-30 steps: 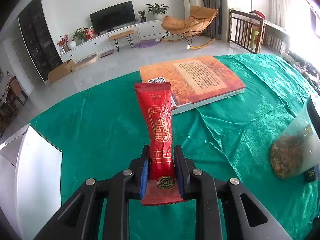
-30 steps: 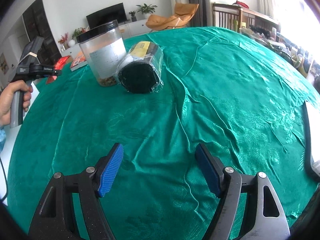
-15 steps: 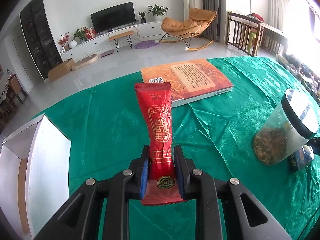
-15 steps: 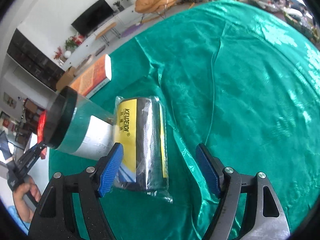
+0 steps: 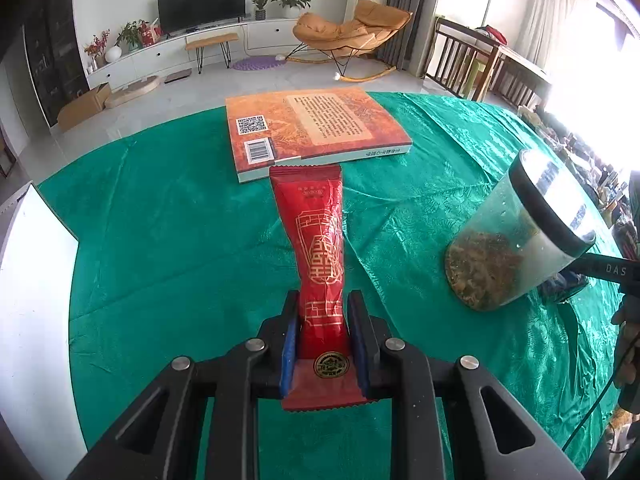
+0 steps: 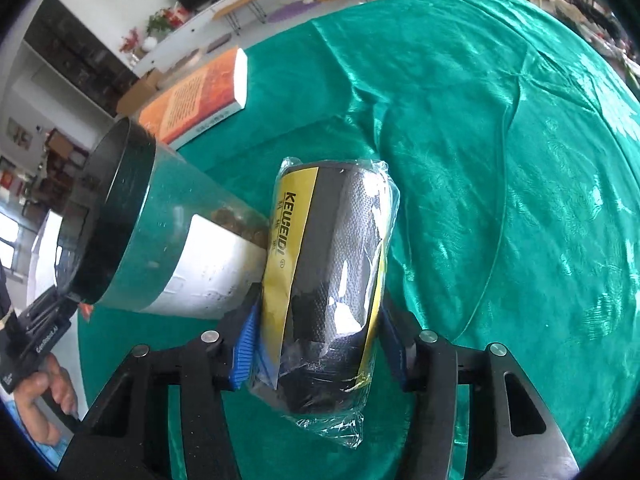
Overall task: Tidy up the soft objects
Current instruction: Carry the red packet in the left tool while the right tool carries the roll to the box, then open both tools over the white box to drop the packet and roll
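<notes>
Between the blue pads of the left gripper (image 5: 323,344) a red sachet (image 5: 320,256) is pinched near its lower sealed end, jaws drawn narrow on it, the rest of the packet standing out ahead of the fingers above the green tablecloth (image 5: 168,240). Straight ahead of that tool, beyond the sachet's far end, an orange book (image 5: 316,128) lies flat on the cloth; off to its right stands a clear jar (image 5: 516,240) with a dark lid and brownish contents. Over at the right gripper (image 6: 320,344), the jaws have just been closing and now sit on either side of a plastic-wrapped black roll with a yellow label (image 6: 332,280), the blue pads up against the wrapper at both flanks. Just to the left of that roll, touching or nearly touching it, is the same jar. I judge the step in hand to be the second pick-up: one soft item already carried, the other being seized. Whether the squeeze on the roll is firm enough cannot be told, since the wrap is loose and glossy. Next comes a lift clear of the jar without tipping it, and then carrying both soft things to wherever they are to be gathered; that place is not evident.
</notes>
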Tool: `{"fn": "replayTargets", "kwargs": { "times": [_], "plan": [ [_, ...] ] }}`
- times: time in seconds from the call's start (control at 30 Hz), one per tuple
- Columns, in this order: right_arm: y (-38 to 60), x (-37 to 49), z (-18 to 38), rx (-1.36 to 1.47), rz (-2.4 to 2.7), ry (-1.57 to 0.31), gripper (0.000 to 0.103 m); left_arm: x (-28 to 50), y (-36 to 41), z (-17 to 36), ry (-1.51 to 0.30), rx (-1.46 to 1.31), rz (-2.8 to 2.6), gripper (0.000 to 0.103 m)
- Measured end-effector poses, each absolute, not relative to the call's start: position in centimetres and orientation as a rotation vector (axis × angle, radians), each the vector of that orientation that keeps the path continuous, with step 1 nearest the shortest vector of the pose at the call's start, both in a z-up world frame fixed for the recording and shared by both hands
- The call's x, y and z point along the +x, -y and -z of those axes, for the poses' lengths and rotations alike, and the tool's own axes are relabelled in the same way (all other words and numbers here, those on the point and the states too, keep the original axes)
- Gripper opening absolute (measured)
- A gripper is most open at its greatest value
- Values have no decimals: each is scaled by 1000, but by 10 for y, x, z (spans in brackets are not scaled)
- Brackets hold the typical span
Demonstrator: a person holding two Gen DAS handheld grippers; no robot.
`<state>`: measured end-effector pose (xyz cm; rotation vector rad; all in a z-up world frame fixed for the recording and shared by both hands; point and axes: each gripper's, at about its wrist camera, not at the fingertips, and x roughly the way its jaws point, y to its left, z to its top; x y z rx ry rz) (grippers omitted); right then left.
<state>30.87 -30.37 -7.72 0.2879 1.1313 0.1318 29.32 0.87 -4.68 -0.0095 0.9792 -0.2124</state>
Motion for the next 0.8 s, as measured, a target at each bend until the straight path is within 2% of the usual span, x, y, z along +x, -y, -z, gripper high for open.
{"fn": "replayTargets", "kwargs": {
  "times": [0.2, 0.33, 0.47, 0.7, 0.73, 0.8],
  "plan": [
    [319, 292, 10, 223, -73, -937, 53, 280, -20, 9, -924, -94, 263, 23],
    [281, 274, -57, 164, -172, -847, 53, 251, -61, -28, -875, -154, 272, 23],
    [194, 246, -102, 161, -420, -827, 54, 200, -136, -56, -825, -152, 164, 23],
    [-1, 174, -96, 205, -887, -918, 54, 94, -277, -60, -871, -123, -165, 25],
    [-26, 163, -91, 189, -930, -933, 54, 78, -290, -56, -879, -119, -210, 30],
    [-70, 140, -80, 157, -992, -949, 55, 52, -311, -50, -883, -123, -289, 57]
  ]
}}
